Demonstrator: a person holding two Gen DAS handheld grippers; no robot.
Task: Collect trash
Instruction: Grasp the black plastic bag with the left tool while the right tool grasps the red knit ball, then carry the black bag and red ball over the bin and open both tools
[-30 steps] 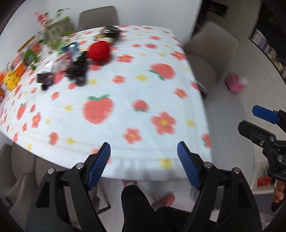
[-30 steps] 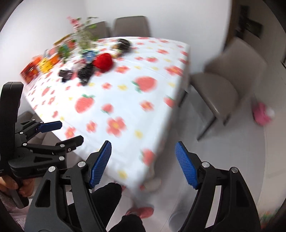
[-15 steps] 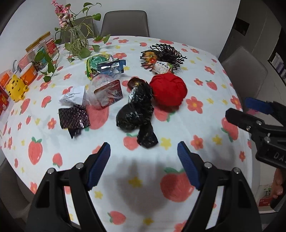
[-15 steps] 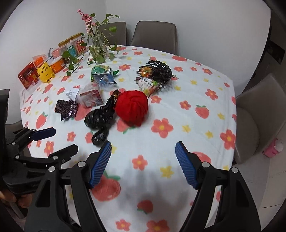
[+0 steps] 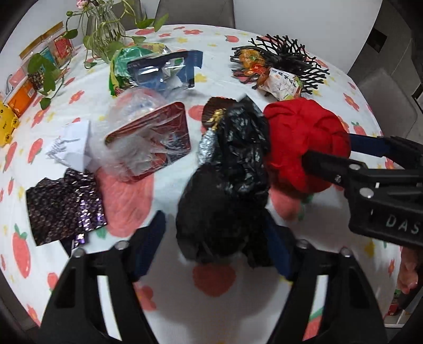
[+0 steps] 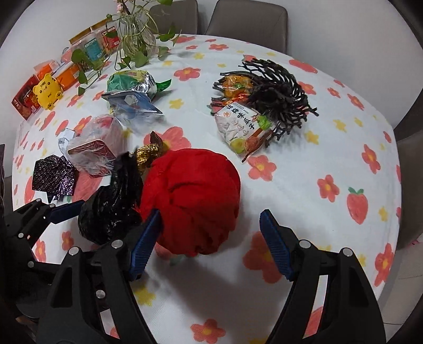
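A crumpled black plastic bag (image 5: 227, 190) lies on the flowered tablecloth (image 5: 238, 317); my left gripper (image 5: 216, 243) is open with its blue pads on either side of the bag's near end. A red cloth bundle (image 6: 193, 201) sits just right of the bag. My right gripper (image 6: 208, 246) is open and straddles the bundle's near side. Other trash lies beyond: a dark patterned wrapper (image 5: 63, 203), a clear-wrapped red box (image 5: 150, 140), blue and green foil packets (image 5: 158, 68), a snack packet (image 6: 238, 127).
A black mesh basket (image 6: 277, 87) holds snack packets at the back right. A glass vase with trailing leaves (image 6: 137, 34), boxes and a yellow toy (image 6: 49, 91) line the back left. Grey chairs (image 6: 248, 18) stand behind the table.
Both grippers have moved forward and down over the table, from off its edge to the trash. The left now straddles the black bag, the right the red bundle.
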